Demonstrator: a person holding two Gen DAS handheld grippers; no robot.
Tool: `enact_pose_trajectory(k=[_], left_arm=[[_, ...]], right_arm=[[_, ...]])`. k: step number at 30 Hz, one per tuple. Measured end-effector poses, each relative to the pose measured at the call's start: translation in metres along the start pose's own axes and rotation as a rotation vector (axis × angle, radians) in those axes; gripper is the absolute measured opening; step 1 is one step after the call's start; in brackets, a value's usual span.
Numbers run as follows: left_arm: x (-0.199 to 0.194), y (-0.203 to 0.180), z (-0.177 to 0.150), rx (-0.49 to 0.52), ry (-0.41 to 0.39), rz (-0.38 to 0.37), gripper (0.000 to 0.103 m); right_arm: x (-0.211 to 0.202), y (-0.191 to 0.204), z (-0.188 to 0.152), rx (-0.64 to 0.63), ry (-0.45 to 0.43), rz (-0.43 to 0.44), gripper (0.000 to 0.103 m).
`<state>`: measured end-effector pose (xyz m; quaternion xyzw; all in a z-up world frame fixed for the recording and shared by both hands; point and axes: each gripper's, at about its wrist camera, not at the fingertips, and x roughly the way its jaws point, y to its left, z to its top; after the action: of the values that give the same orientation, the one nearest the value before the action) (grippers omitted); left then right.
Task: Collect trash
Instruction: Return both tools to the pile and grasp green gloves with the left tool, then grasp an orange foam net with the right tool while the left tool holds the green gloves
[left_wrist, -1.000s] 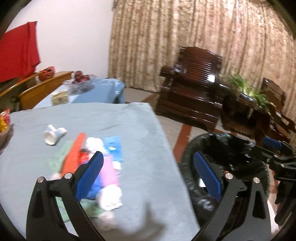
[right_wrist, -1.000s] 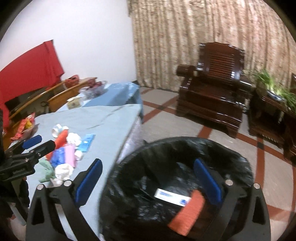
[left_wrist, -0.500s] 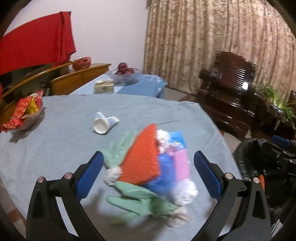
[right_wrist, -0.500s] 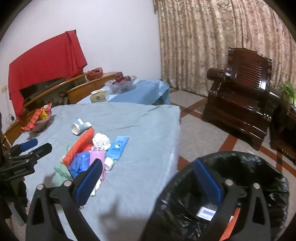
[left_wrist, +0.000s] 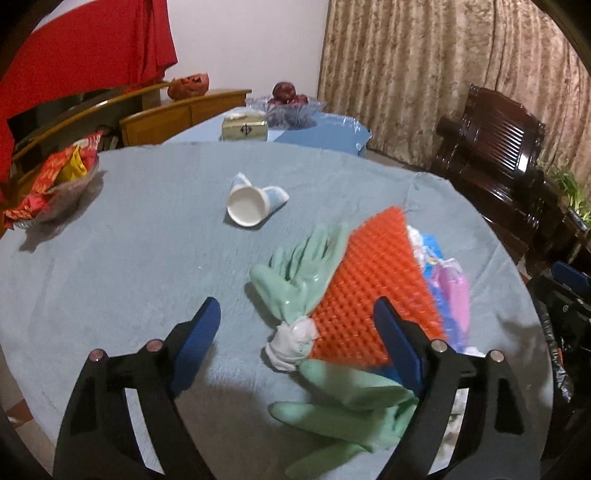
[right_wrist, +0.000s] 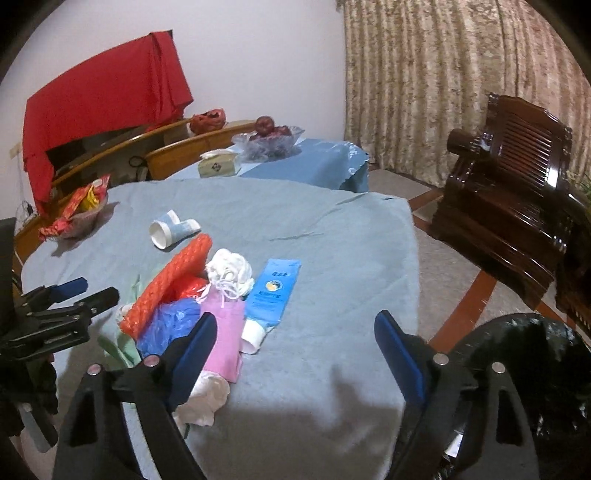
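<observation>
A trash pile lies on the grey-blue tablecloth (left_wrist: 129, 258): an orange bumpy sheet (left_wrist: 369, 288), green rubber gloves (left_wrist: 299, 273), a blue bag (right_wrist: 170, 325), a pink pouch (right_wrist: 225, 332), a blue tube (right_wrist: 273, 291) and a white string ball (right_wrist: 229, 269). Two paper cups (left_wrist: 251, 201) lie behind it. My left gripper (left_wrist: 295, 343) hovers over the gloves' white knot, jaws closing, pads touching nothing. My right gripper (right_wrist: 295, 354) is closing beside the pink pouch, over bare cloth. The black-lined bin (right_wrist: 535, 369) stands at the right, off the table.
A snack bowl (left_wrist: 55, 181) sits at the table's left edge. Behind are a tissue box (left_wrist: 243, 127), a fruit bowl (left_wrist: 288, 101) on a blue table, wooden chairs and a dark armchair (right_wrist: 517, 184). A crumpled white tissue (right_wrist: 203, 398) lies near my right gripper's left finger.
Both views have swung left from the bin to the table and come down closer to the trash pile. Both pairs of jaws stand a little narrower than before.
</observation>
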<state>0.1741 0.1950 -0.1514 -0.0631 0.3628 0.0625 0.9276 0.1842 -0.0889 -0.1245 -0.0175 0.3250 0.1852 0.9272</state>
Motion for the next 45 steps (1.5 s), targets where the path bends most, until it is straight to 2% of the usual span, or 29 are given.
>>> enact_pose_trajectory(k=[6,9,11,15,17,24,36,38,42,45], left_arm=[[0.019,0.013,-0.005,-0.033,0.041,-0.019,0.078],[0.029,0.016,-0.006,-0.036,0.065,-0.026,0.070],[0.034,0.017,-0.007,-0.034,0.082,-0.034,0.057],[0.046,0.022,-0.011,-0.052,0.125,-0.092,0.041],[0.045,0.020,-0.012,-0.045,0.118,-0.115,0.029],[0.031,0.025,-0.009,-0.063,0.066,-0.099,0.026],[-0.006,0.046,-0.002,-0.069,-0.017,-0.036,0.026],[-0.010,0.050,-0.002,-0.073,-0.023,-0.034,0.025],[-0.017,0.054,-0.002,-0.073,-0.038,-0.028,0.025],[-0.020,0.056,-0.003,-0.075,-0.042,-0.032,0.025]], right_arm=[[0.011,0.013,0.002,-0.025,0.013,0.012,0.083],[0.017,0.018,0.003,-0.032,0.021,0.018,0.083],[0.018,0.021,0.004,-0.036,0.023,0.024,0.083],[0.020,0.028,0.006,-0.052,0.020,0.034,0.083],[0.021,0.034,0.009,-0.060,0.018,0.046,0.082],[0.021,0.056,0.013,-0.084,0.015,0.095,0.077],[0.028,0.099,0.014,-0.117,0.048,0.201,0.061],[0.032,0.106,0.012,-0.127,0.063,0.205,0.051],[0.041,0.112,0.007,-0.117,0.099,0.215,0.043],[0.046,0.115,0.005,-0.113,0.125,0.238,0.025]])
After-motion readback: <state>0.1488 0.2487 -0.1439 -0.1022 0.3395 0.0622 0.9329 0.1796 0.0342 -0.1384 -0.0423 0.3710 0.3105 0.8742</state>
